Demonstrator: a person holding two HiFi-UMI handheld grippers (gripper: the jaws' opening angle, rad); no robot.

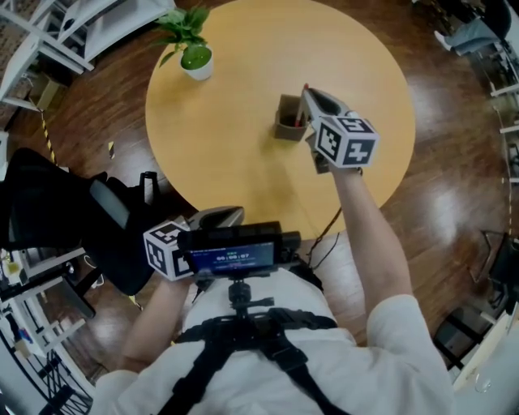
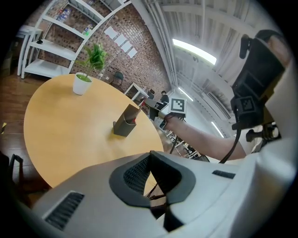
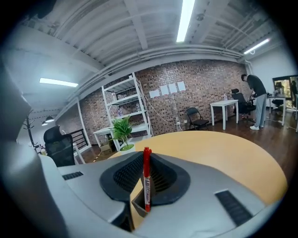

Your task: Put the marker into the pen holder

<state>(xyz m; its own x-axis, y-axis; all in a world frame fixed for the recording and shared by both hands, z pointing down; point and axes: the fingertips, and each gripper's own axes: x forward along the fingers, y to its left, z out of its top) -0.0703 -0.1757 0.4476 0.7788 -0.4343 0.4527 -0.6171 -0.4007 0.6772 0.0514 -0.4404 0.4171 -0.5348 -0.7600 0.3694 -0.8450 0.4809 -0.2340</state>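
Observation:
My right gripper [image 1: 310,99] [image 3: 147,163] is shut on a red marker [image 3: 147,179], which stands upright between the pads. Right under it on the round wooden table [image 1: 235,121] is the dark grey pen holder [image 1: 288,118] [image 2: 124,123] [image 3: 138,203]. The marker's lower end is at the holder's opening. From the left gripper view, the right gripper [image 2: 161,109] hangs just above the holder. My left gripper [image 1: 230,213] [image 2: 150,158] is low at the table's near edge, its jaws together with nothing in them.
A small potted plant [image 1: 197,60] [image 2: 83,83] stands on the table's far left. A black office chair [image 1: 105,219] is on the floor left of me. White shelving [image 1: 81,24] lines the far left, and a person [image 3: 255,100] stands far off.

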